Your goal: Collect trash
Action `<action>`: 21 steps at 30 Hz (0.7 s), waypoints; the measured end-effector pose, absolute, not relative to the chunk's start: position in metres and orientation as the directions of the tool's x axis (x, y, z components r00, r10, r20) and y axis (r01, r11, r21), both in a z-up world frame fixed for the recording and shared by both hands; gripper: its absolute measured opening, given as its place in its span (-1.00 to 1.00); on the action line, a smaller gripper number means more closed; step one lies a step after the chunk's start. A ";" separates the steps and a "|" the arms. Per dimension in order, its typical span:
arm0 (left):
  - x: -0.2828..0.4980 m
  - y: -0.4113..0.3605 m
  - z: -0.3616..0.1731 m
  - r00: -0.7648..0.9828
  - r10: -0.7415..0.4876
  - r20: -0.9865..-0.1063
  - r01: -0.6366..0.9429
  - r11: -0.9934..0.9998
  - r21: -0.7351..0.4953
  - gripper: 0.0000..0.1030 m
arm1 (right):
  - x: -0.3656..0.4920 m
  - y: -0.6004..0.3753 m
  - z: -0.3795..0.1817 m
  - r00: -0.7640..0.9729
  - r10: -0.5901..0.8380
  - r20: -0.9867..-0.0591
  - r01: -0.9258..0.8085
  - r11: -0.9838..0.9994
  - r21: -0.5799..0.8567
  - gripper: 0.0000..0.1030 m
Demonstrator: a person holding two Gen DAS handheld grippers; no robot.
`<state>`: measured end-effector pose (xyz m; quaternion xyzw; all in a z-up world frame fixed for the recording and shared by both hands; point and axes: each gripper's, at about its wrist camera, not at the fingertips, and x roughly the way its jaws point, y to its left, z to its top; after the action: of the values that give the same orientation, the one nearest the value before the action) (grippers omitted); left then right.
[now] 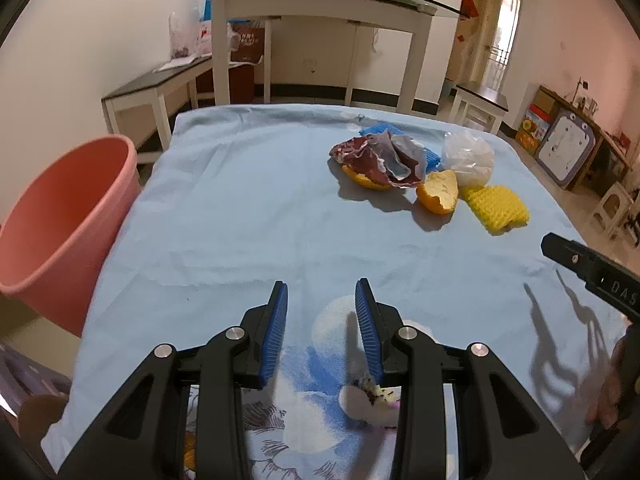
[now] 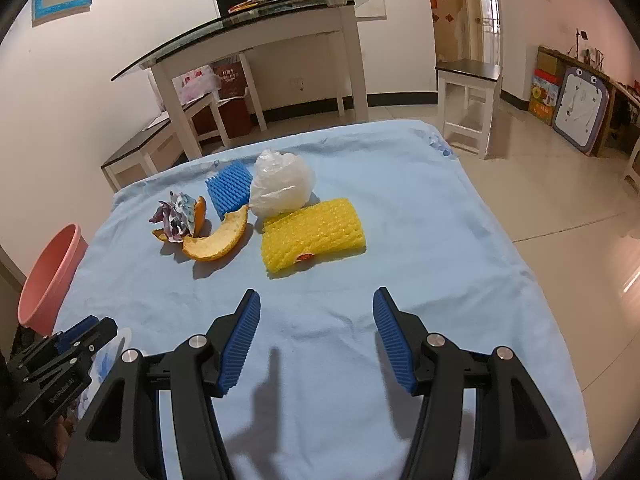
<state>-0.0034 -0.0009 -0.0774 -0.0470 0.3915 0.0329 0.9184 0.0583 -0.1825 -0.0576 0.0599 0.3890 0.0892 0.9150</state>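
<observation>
Left wrist view: left gripper [image 1: 321, 285] hangs over the near end of the blue cloth [image 1: 248, 208], jaws part open, nothing between them. One pink bucket [image 1: 60, 224] stands off the cloth's left edge; the inside that shows is bare, the bottom is out of sight. Trash sits in one cluster at far right of the cloth: one crumpled wrapper [image 1: 380, 156] lying on an orange peel [image 1: 362, 179], a second orange peel [image 1: 439, 191], one blue foam net [image 1: 430, 159] mostly hidden behind the wrapper, one white plastic bag [image 1: 468, 158], one yellow foam net [image 1: 498, 207]. Right gripper's tip enters at the right edge.

Right wrist view: right gripper [image 2: 316, 300] over bare cloth, jaws wide, holding nothing. Same cluster ahead, well apart from the jaws: two peels, one wrapper [image 2: 174, 216], one blue net [image 2: 229, 189], one bag [image 2: 282, 186], one yellow net [image 2: 314, 234] nearest. Bucket [image 2: 50, 276] at far left, below the cloth's edge; contents not visible. Left gripper [image 2: 80, 334] sits at lower left.
</observation>
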 end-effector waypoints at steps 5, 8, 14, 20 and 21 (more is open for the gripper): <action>-0.005 -0.003 -0.077 0.690 0.056 -0.722 -0.113 0.993 -0.031 -0.31 | 0.053 -0.179 -0.054 0.694 0.212 -0.688 -0.142 0.977 0.158 0.13; -0.005 -0.001 -0.076 0.689 0.067 -0.721 -0.127 0.991 -0.029 -0.31 | 0.051 -0.178 -0.053 0.702 0.219 -0.678 -0.158 0.976 0.152 0.13; -0.003 0.006 -0.077 0.674 0.110 -0.731 -0.184 0.983 -0.022 -0.31 | 0.046 -0.179 -0.049 0.707 0.266 -0.656 -0.191 0.964 0.185 0.13; -0.007 0.006 -0.076 0.675 0.152 -0.722 -0.214 0.977 0.006 -0.31 | 0.039 -0.179 -0.045 0.715 0.290 -0.636 -0.210 0.957 0.201 0.13; -0.008 0.006 -0.075 0.675 0.158 -0.721 -0.216 0.976 0.012 -0.31 | 0.038 -0.180 -0.044 0.719 0.294 -0.630 -0.210 0.956 0.206 0.13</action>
<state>-0.0079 0.0062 -0.0753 -0.0371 0.3901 0.1024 0.9143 0.0378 -0.1800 -0.0439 0.0599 0.3495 0.1362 0.9251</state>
